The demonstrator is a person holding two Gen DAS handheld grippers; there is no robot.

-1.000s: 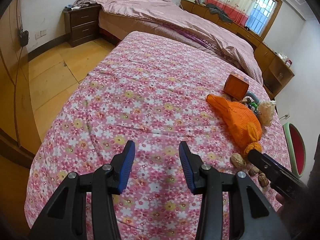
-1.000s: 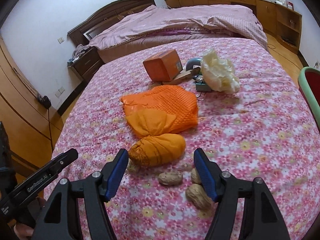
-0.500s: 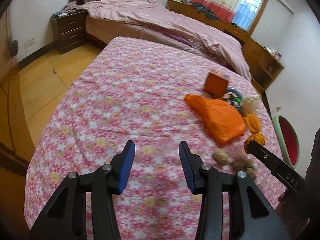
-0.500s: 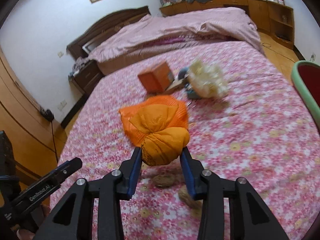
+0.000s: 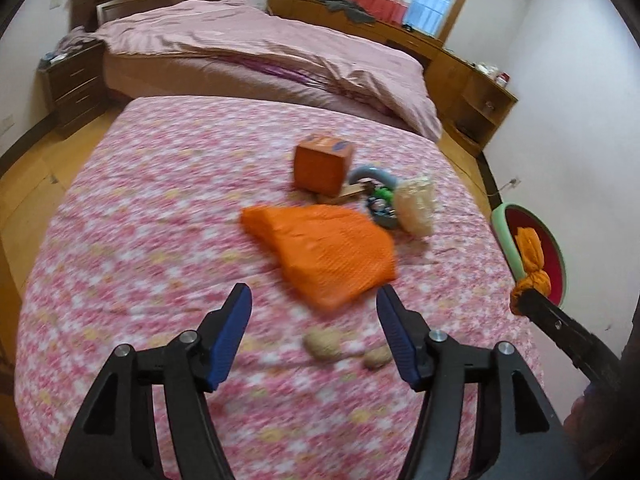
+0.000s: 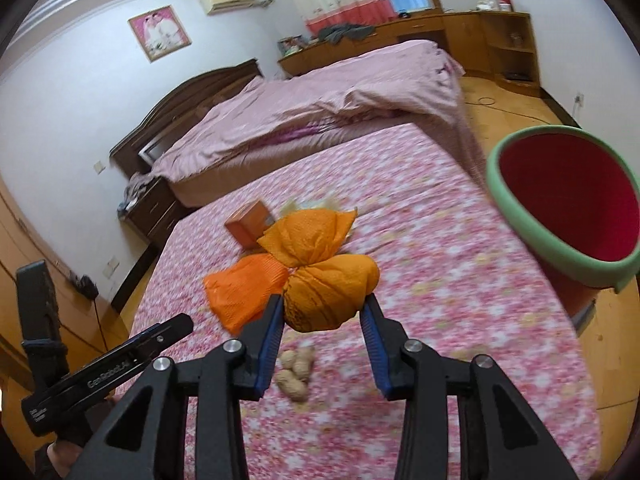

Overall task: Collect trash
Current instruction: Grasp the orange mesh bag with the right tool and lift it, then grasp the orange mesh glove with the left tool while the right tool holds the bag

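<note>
The right gripper (image 6: 322, 312) is pinching the orange bundle (image 6: 328, 296) between its fingers, the bin (image 6: 516, 216) lying ahead and to their right beyond the bed's edge, while the left gripper (image 5: 314, 330) is hovering wide open over the peanuts (image 5: 323, 343).

Right gripper (image 6: 322, 312) clamps the knotted orange bundle (image 6: 328, 276) above the floral bedspread (image 6: 460, 280) — peanuts (image 6: 295, 372) lie below, red bin (image 6: 568, 208) off right.
</note>
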